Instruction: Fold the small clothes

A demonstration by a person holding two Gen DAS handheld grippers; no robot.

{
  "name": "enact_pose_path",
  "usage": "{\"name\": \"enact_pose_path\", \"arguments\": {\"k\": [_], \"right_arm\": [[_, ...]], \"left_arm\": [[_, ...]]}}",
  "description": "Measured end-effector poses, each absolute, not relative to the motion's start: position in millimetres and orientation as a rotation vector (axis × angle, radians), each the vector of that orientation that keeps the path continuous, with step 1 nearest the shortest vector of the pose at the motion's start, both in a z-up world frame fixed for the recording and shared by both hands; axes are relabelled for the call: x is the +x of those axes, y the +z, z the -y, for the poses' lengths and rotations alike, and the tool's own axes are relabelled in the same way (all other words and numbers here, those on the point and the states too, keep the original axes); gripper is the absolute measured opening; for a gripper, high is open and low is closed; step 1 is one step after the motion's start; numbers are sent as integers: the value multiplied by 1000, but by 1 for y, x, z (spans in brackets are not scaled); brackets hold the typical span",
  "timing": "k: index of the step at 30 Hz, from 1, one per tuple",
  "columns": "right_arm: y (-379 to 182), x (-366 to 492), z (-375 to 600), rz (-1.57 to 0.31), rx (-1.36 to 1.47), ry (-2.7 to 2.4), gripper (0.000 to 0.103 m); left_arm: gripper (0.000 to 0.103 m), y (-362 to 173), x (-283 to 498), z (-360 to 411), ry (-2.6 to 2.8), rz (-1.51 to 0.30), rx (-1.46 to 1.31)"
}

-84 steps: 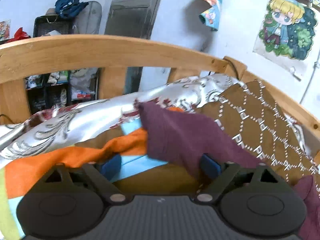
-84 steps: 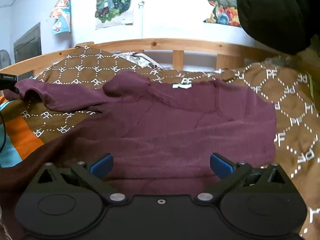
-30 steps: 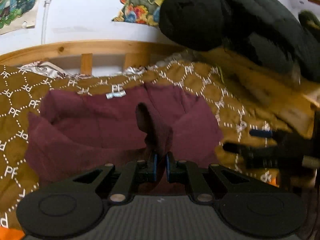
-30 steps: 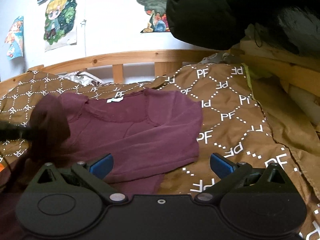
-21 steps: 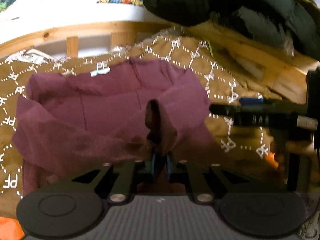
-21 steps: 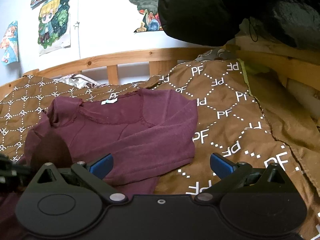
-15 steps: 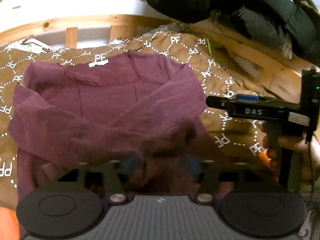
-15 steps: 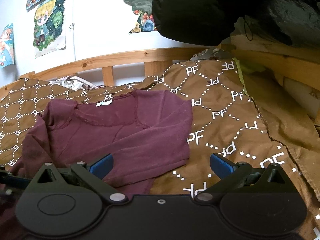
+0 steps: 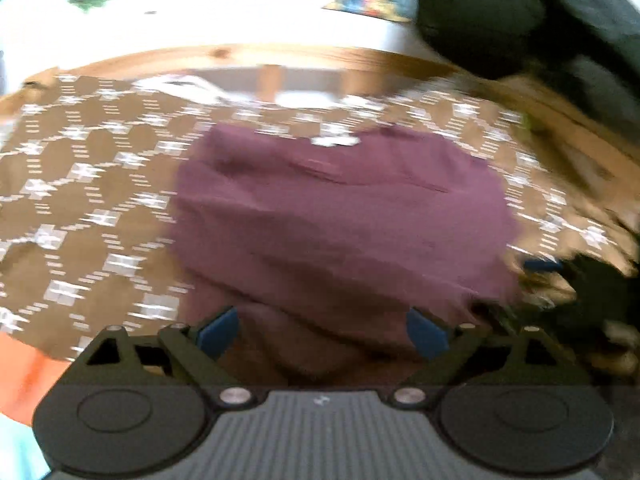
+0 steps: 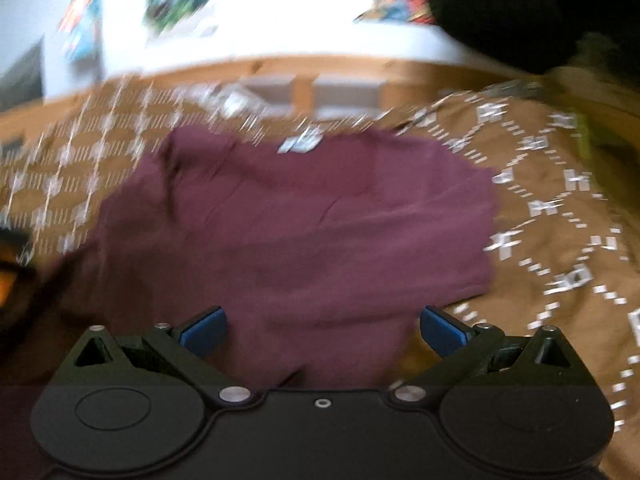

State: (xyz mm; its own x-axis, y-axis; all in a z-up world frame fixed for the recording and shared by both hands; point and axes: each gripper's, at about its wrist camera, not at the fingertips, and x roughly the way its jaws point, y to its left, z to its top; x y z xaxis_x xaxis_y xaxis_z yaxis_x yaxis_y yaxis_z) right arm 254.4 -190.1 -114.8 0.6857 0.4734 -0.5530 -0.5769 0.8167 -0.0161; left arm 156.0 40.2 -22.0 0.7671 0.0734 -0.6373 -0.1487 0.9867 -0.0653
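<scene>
Now, with left tongs [image 9: 322, 332] opening on nothing and right tongs [image 10: 322, 330] open, pinch the soft, limp maroon top [image 10: 304, 224] at its near hem.

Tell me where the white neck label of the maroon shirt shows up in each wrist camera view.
Left wrist view: the white label sits just above centre, at the far edge of the maroon shirt.
Right wrist view: the label is upper centre, slightly left.
Shared landmark: the wooden bed rail behind the label.
</scene>
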Motion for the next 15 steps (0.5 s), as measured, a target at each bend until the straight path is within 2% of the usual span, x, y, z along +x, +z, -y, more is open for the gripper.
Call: {"name": "enact_pose_path", "arguments": {"k": [4, 9, 12, 15], "right_arm": [[-120, 246, 186, -593, -198, 694, 102], [-79, 286, 158, -539, -197, 858, 103], [-49, 332, 107, -572, -193, 960, 103], [-32, 371, 58, -631, -42, 1109, 102]], "left_arm": [[94, -21, 167, -101, 229, -652, -264], [94, -21, 196, -152, 254, -629, -292], [86, -29, 219, -172, 251, -680, -257], [82, -42, 234, -187, 234, -717, -301]]}}
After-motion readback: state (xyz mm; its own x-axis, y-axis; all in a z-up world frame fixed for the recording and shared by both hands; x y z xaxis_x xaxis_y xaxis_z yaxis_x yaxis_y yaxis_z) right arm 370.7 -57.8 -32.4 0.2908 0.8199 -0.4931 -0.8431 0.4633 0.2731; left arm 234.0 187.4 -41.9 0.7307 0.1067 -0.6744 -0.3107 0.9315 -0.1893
